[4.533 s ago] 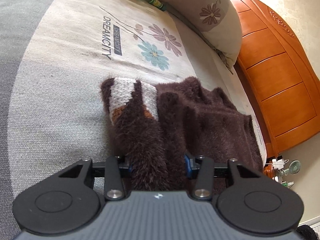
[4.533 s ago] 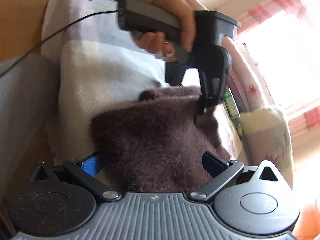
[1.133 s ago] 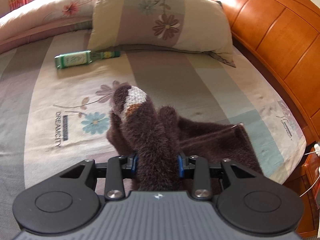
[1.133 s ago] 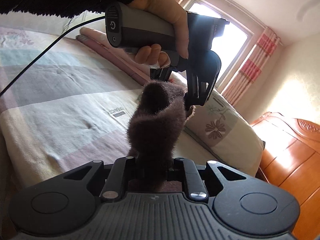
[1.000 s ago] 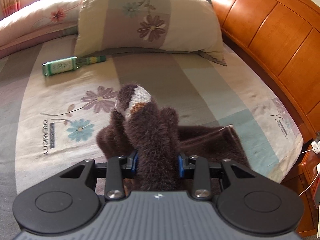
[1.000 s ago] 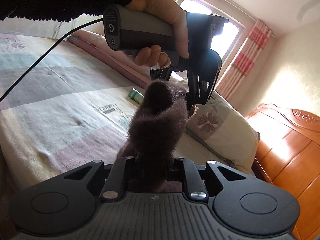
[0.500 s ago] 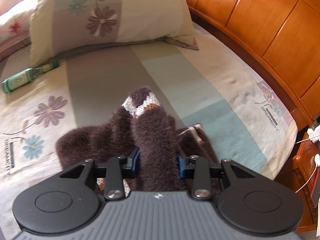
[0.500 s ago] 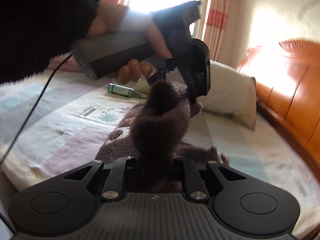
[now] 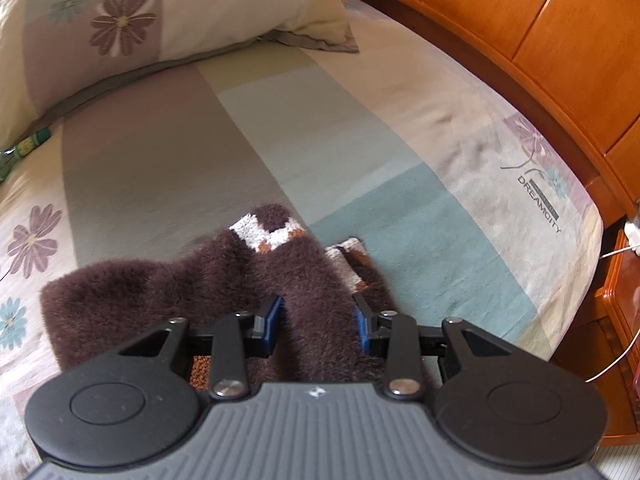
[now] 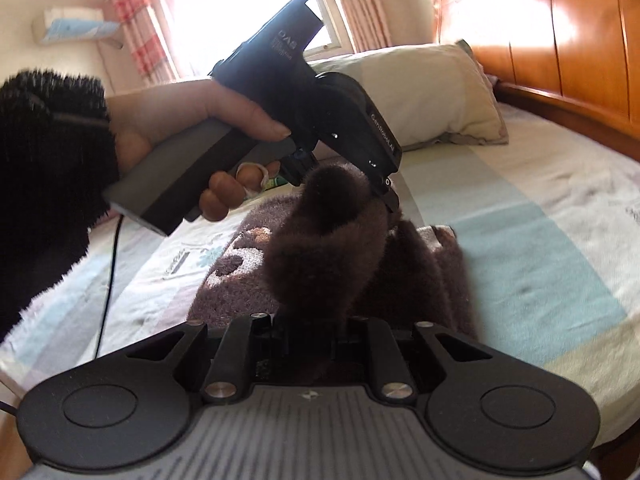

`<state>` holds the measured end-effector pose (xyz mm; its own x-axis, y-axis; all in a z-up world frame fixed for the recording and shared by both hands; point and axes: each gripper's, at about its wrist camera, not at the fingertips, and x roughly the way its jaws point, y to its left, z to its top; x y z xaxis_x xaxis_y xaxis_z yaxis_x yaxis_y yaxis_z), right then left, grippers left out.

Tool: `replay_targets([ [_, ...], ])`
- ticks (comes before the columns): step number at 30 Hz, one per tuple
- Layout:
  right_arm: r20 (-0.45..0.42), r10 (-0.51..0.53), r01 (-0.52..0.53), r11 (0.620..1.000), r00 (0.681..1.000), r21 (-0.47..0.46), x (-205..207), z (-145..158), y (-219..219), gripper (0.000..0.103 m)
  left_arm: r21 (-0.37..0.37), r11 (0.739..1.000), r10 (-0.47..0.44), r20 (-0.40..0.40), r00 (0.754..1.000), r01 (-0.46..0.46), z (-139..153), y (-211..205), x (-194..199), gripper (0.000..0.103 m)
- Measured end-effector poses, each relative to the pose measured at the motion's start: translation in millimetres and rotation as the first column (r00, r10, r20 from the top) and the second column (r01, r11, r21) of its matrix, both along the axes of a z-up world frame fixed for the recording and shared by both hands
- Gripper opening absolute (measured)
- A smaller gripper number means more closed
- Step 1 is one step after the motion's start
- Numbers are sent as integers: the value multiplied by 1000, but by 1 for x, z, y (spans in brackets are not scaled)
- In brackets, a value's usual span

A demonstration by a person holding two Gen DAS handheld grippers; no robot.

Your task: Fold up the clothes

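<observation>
Fuzzy sweater (image 9: 168, 292): dark brown, soft, bunched on bed (image 9: 360, 152).
L claw (image 9: 318, 320): pinching thick sweater fold.
R claw (image 10: 310, 332): nearly closed, pinching sweater.

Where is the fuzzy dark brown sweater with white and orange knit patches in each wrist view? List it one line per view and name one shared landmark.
Left wrist: fuzzy dark brown sweater lies lower centre, a fold pinched in the left gripper.
Right wrist: sweater at centre, a fold rising from the right gripper to the left gripper.
Shared landmark: the floral pillow by the wooden headboard.
</observation>
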<state>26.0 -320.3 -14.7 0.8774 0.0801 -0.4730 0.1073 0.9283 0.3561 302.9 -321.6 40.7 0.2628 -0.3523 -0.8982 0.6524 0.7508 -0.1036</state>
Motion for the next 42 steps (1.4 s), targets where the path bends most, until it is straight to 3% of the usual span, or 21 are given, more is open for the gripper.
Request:
replay_targets([
  [12, -7, -37, 37, 996, 999, 79, -14, -9, -24, 19, -15, 998, -66, 9, 998, 66, -11, -36, -9, 34],
  [15, -28, -38, 42, 989, 999, 144, -13, -21, -34, 19, -16, 998, -56, 10, 998, 56, -22, -40, -8, 34],
  [22, -61, -50, 66, 955, 997, 289, -18, -41, -50, 20, -79, 996, -32, -5, 999, 32, -31, -44, -4, 36],
  [25, -87, -48, 74, 945, 995, 317, -15, -45, -51, 26, -144, 990, -16, -23, 1000, 13, -23, -40, -1, 42],
  [28, -108, -49, 81, 944, 993, 321, -15, -48, -53, 31, -294, 955, -48, -54, 997, 30, -1, -29, -1, 47],
  [30, -114, -53, 88, 941, 992, 326, -16, -49, -55, 39, -331, 941, -87, -38, 996, 69, 17, -19, -6, 55],
  [36, -72, -79, 98, 942, 994, 321, -31, -35, -78, 68, -313, 942, -124, 15, 992, 122, 41, 50, -21, 65],
  [40, -61, -57, 75, 929, 997, 364, -28, -27, -98, 69, -293, 953, -74, 18, 997, 76, 29, 112, -27, 66],
  [42, -51, -27, 46, 908, 998, 416, -21, -24, -110, 71, -326, 944, -52, -9, 999, 46, 20, 141, -31, 66],
])
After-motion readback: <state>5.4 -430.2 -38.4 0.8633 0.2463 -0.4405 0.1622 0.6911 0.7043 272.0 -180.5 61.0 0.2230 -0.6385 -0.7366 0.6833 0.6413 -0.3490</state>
